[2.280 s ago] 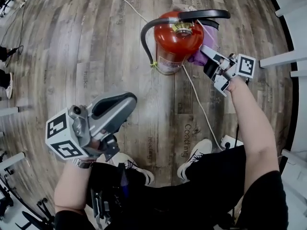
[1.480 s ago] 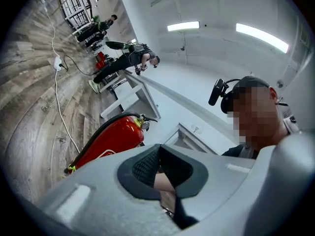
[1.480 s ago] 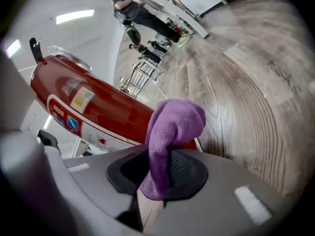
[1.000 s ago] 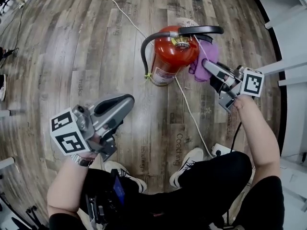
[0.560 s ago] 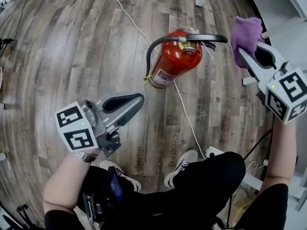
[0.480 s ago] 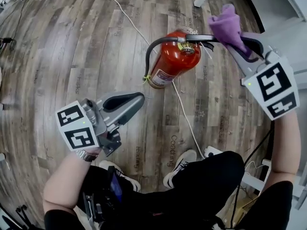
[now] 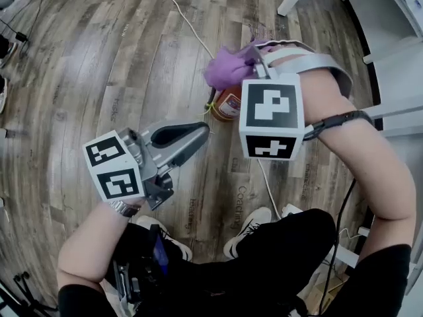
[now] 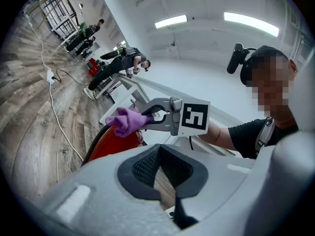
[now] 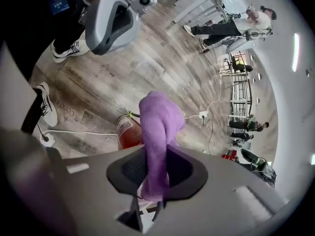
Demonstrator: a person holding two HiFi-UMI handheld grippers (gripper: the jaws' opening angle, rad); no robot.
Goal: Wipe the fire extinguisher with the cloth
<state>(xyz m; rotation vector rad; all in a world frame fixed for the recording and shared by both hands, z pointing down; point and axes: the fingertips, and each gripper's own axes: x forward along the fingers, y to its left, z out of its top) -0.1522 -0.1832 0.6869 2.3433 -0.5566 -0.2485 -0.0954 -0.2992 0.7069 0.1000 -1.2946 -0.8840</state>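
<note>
My right gripper (image 7: 252,59) is raised close to the head camera, shut on a bunched purple cloth (image 7: 227,69) that hangs from its tips over the red fire extinguisher (image 7: 229,104). Cloth and gripper hide all but the extinguisher's lower body. In the right gripper view the cloth (image 9: 160,124) runs between the jaws, with the extinguisher (image 9: 129,132) lying on the floor below. The left gripper (image 7: 200,131) is shut and empty, held level at lower left, apart from the extinguisher. From the left gripper view I see the cloth (image 8: 129,121), the right gripper (image 8: 146,118) and the red cylinder (image 8: 114,144).
A white cable (image 7: 185,15) runs across the wooden floor past the extinguisher to a power strip (image 9: 202,115). The person's shoes (image 7: 254,222) are just below. White furniture (image 7: 390,18) stands at upper right. People sit at desks far off (image 8: 120,63).
The right gripper lifted the cloth off the extinguisher's right side, swung up and leftward over it, and now hangs close to the camera. The left gripper barely moved.
</note>
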